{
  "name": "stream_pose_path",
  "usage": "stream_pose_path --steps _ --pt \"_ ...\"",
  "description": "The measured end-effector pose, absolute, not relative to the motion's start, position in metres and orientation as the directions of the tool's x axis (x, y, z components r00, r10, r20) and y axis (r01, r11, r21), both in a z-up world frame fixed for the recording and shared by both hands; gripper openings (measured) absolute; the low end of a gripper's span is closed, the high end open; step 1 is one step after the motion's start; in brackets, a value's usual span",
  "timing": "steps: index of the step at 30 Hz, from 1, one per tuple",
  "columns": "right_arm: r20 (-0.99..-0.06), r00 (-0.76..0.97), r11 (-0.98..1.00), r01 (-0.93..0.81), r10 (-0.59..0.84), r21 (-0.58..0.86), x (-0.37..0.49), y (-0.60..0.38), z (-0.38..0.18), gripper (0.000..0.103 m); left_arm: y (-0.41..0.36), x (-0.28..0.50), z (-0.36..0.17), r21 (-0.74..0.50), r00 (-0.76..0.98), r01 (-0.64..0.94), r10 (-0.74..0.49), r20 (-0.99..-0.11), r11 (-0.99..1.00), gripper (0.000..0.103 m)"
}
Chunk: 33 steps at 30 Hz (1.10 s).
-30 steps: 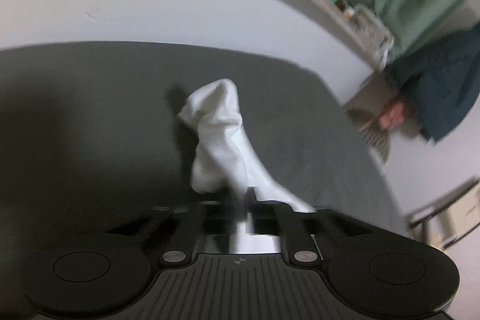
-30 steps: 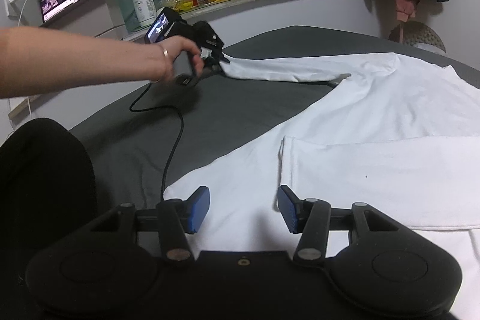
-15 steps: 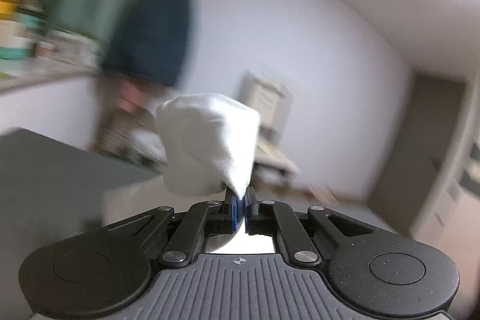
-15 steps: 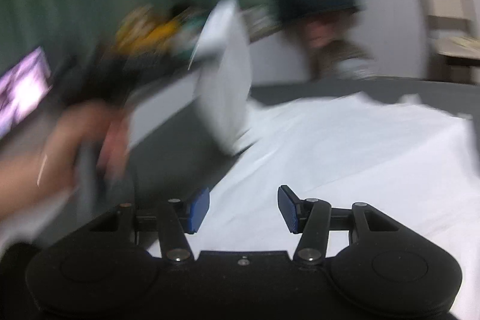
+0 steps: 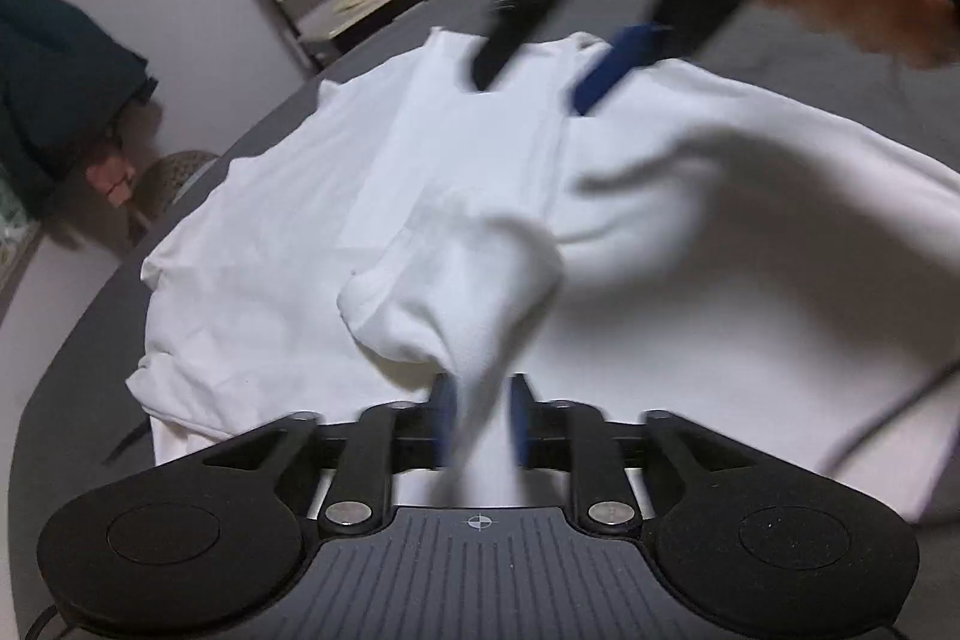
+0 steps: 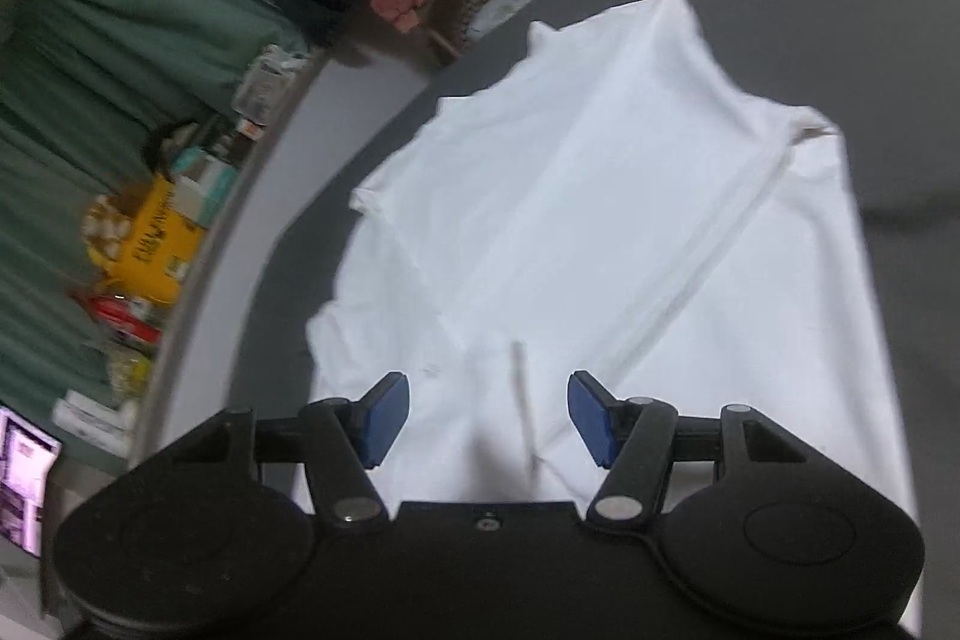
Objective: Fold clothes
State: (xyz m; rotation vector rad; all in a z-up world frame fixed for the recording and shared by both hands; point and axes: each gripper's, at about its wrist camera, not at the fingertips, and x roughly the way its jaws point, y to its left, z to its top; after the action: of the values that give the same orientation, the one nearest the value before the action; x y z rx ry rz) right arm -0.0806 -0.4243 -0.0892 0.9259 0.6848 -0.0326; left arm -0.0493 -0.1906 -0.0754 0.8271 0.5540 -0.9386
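The white shirt [image 6: 600, 196] lies spread on the grey bed [image 6: 840, 10]. Soft and light, it sags (hold hems or cuffs). Left gripper [image 5: 480, 418] pinches the sleeve [image 5: 456, 292]; right gripper [image 6: 489, 415] hovers, jaws spread.

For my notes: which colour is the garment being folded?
Plain white garment, clearest in the right wrist view.

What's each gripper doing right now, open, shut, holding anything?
Left gripper: partly open, white sleeve between its fingers, grip unclear.
Right gripper: open, empty, above the white shirt.
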Motion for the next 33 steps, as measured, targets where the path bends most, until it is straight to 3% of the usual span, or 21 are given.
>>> stream_pose_path --steps 1,2,7,8,11,14,16,19,21,23,25,27,31,33 --pt "-0.542 0.795 0.613 0.29 0.273 0.735 -0.076 -0.422 -0.09 0.059 -0.187 -0.052 -0.072 0.349 0.482 0.872 -0.483 -0.731 0.342 0.075" --pt "-0.531 0.798 0.624 0.266 0.285 0.735 -0.07 -0.418 -0.091 0.059 -0.181 -0.056 -0.068 0.334 0.48 0.872 -0.49 -0.728 0.359 0.098" --pt "-0.575 0.77 0.747 0.203 0.277 0.633 -0.034 -0.4 -0.103 0.056 -0.164 -0.061 -0.049 0.323 0.522 0.842 -0.505 -0.687 0.432 0.102" --pt "-0.582 0.763 0.767 0.186 0.281 0.615 -0.027 -0.396 -0.106 0.048 -0.161 -0.054 -0.047 0.296 0.517 0.841 -0.515 -0.683 0.452 0.102" --pt "-0.578 0.75 0.774 0.144 0.321 0.617 -0.02 -0.39 -0.114 0.004 -0.149 -0.028 -0.037 0.159 0.456 0.857 -0.577 -0.678 0.49 0.102" --pt "-0.476 0.816 0.797 0.033 0.327 0.603 -0.04 -0.386 -0.086 0.003 -0.131 -0.004 -0.031 0.059 0.425 0.856 -0.634 -0.646 0.514 0.102" --pt "-0.402 0.832 0.85 -0.147 0.383 0.507 -0.064 -0.38 -0.048 0.003 -0.119 0.004 -0.029 0.034 0.402 0.871 -0.67 -0.624 0.491 0.102" --pt "-0.501 0.692 0.854 -0.394 0.519 0.341 -0.096 -0.362 -0.021 0.005 -0.102 0.013 -0.026 0.005 0.342 0.906 -0.728 -0.595 0.422 0.102" --pt "-0.644 0.559 0.837 -0.483 0.522 0.259 -0.115 -0.345 -0.032 0.012 -0.098 0.009 -0.028 -0.015 0.274 0.936 -0.754 -0.597 0.352 0.102" --pt "-0.752 0.45 0.834 -0.498 0.483 0.237 -0.125 -0.335 -0.054 0.012 -0.105 -0.002 -0.037 0.028 0.241 0.957 -0.738 -0.631 0.289 0.102" --pt "-0.802 0.427 0.866 -0.455 0.418 0.209 -0.124 -0.333 -0.066 0.014 -0.113 -0.014 -0.045 0.078 0.217 0.972 -0.716 -0.664 0.223 0.102" --pt "-0.828 0.427 0.901 -0.386 0.363 0.195 -0.117 -0.337 -0.071 0.027 -0.123 -0.03 -0.054 0.176 0.236 0.972 -0.687 -0.687 0.158 0.102" --pt "-0.747 0.531 0.917 -0.233 0.4 0.325 -0.101 -0.366 -0.058 0.053 -0.136 -0.056 -0.072 0.331 0.277 0.943 -0.653 -0.705 0.043 0.102" --pt "-0.729 0.564 0.916 -0.145 0.388 0.375 -0.094 -0.379 -0.058 0.057 -0.141 -0.068 -0.078 0.389 0.293 0.921 -0.64 -0.711 -0.011 0.102"
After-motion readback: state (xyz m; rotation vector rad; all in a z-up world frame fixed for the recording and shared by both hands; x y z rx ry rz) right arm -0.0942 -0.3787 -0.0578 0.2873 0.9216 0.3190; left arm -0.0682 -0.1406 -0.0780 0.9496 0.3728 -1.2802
